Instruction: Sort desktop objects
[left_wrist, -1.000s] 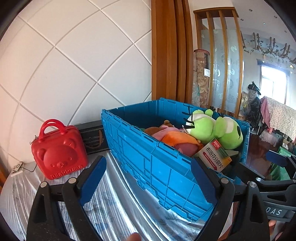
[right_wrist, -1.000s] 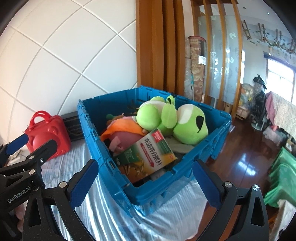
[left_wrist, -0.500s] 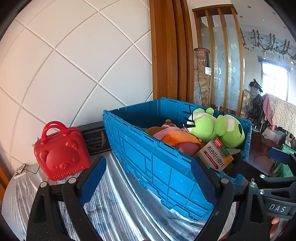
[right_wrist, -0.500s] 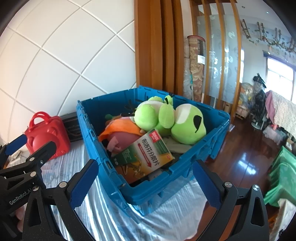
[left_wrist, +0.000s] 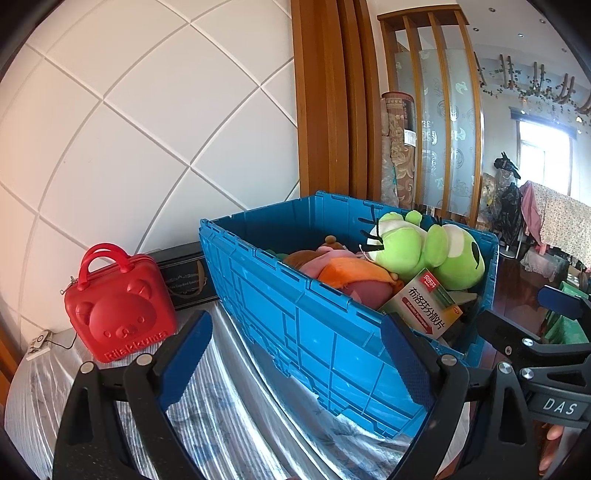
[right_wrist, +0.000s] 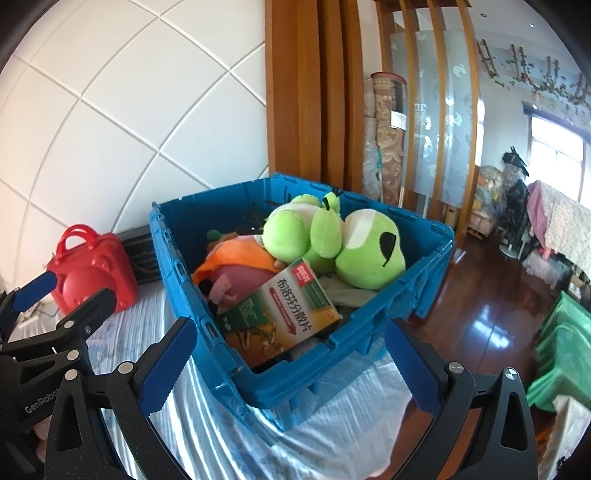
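Note:
A blue plastic crate (left_wrist: 295, 325) (right_wrist: 391, 302) stands on the covered table, filled with a green plush frog (left_wrist: 436, 251) (right_wrist: 332, 236), an orange and pink plush (left_wrist: 347, 273) (right_wrist: 236, 266) and a medicine box (left_wrist: 428, 310) (right_wrist: 288, 310). A red bear-faced case (left_wrist: 118, 310) (right_wrist: 92, 273) stands left of the crate. My left gripper (left_wrist: 295, 358) is open and empty, in front of the crate's long side. My right gripper (right_wrist: 291, 362) is open and empty, in front of the crate's near corner.
A black box (left_wrist: 184, 273) sits against the white tiled wall behind the red case. A white plug and cable (left_wrist: 38, 341) lie at the table's far left. The table's right edge drops to a wooden floor (right_wrist: 480, 317).
Both grippers have drifted slightly; the crate and red case sit a little lower and to the right in the left view. Nothing was grasped or released.

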